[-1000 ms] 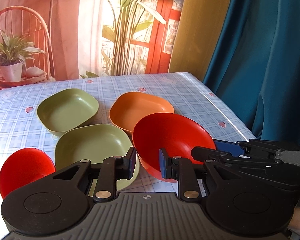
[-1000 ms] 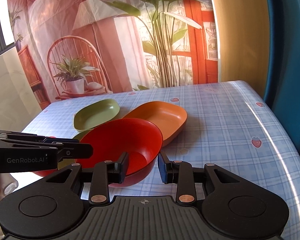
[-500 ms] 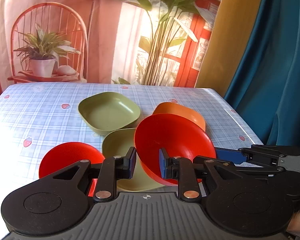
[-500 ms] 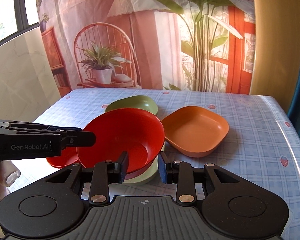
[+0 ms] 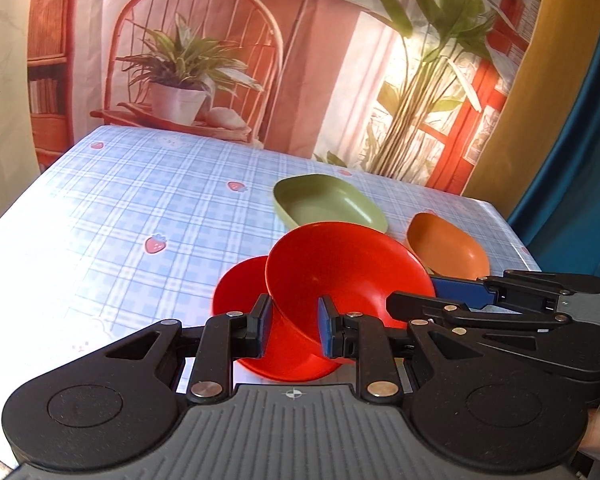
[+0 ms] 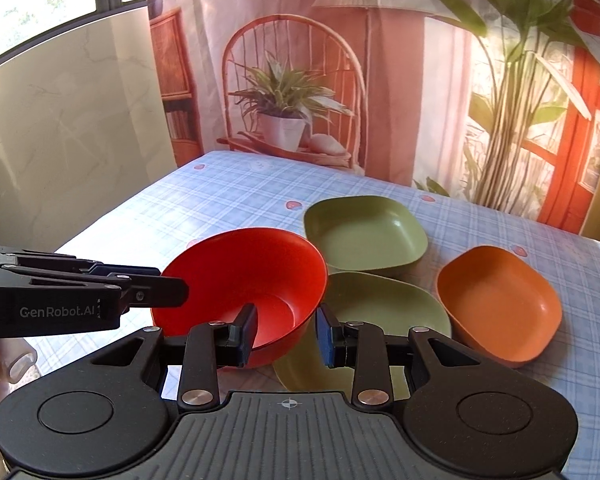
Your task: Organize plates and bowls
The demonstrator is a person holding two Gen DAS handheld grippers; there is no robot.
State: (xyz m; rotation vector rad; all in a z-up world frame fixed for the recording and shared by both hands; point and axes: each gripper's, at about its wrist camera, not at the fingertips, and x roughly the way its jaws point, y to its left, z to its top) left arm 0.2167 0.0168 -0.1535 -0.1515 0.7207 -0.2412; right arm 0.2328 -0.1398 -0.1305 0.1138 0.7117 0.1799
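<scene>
Nearest the lens, the left gripper (image 5: 294, 330) has its fingers part spread on either side of the wall of the red bowl (image 5: 340, 268), pinching it. The right gripper (image 6: 286, 334) pinches the opposite side of the rim, one finger inside the bowl and one outside. The bowl hangs clear of the table (image 5: 140, 200) between the two tools. It is round, so we record no long axis. Its mouth faces upward, and in the left wrist view it is tipped toward the far right. It is glossy, plain orange-red, deep, and narrows toward the base. Just under it and to the left sits a second red bowl (image 5: 236, 292), partly covered by it. Just right of the held bowl lies a green plate (image 6: 388, 308) with rounded corners. Beyond it sits a second green plate (image 6: 364, 232), and to the right an orange plate (image 6: 496, 308). All three are upright on the blue checked cloth. Behind the table hangs a printed backdrop (image 6: 380, 60).
</scene>
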